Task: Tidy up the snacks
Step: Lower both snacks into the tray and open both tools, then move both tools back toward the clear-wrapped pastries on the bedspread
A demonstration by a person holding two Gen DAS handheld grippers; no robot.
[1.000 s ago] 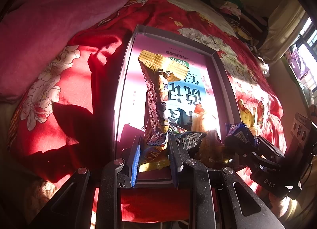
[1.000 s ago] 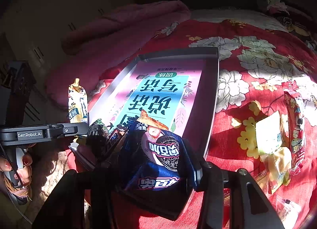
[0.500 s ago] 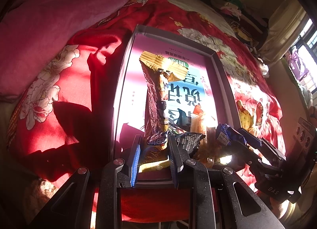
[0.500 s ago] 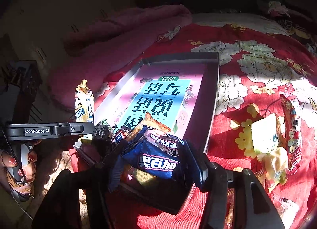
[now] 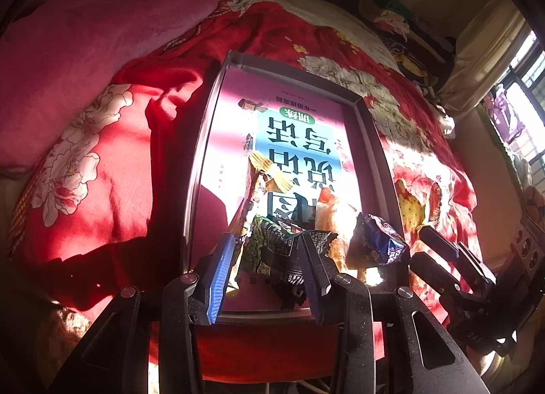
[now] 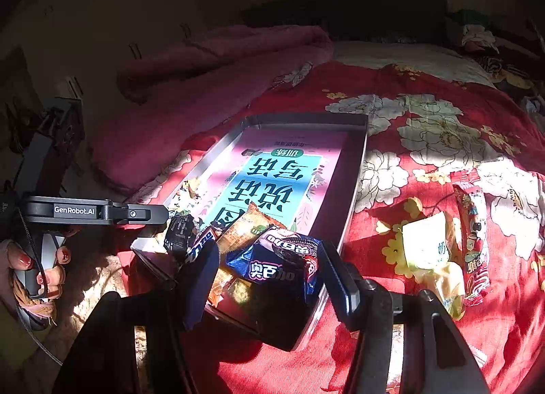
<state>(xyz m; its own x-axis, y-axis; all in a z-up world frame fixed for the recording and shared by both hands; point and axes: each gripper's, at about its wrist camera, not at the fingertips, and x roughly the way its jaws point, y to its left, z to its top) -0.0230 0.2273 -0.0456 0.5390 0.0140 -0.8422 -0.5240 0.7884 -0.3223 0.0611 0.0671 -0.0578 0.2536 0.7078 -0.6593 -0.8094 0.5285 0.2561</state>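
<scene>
A shallow grey box lid [image 5: 204, 141] with a pink and blue printed sheet inside lies on the red flowered bedspread; it also shows in the right wrist view [image 6: 354, 169]. My left gripper [image 5: 264, 266] is open over its near end; the long brown and yellow packet [image 5: 252, 196] lies in the box between the fingers, beside a dark green packet [image 5: 272, 247]. My right gripper [image 6: 269, 273] is open around a blue Oreo packet [image 6: 279, 261] resting in the box, next to an orange packet [image 6: 245, 227]. The Oreo packet also shows in the left wrist view [image 5: 378, 240].
On the bedspread right of the box lie a pale yellow packet [image 6: 429, 247] and a long red packet [image 6: 473, 237]. A pink quilt [image 5: 102, 26] is piled at the left. Clothes are heaped at the far side of the bed [image 5: 391, 19]. A window is at the right [image 5: 524, 87].
My left gripper has opened and the long brown packet has dropped into the box. My right gripper has lowered the Oreo packet into the box and opened its fingers.
</scene>
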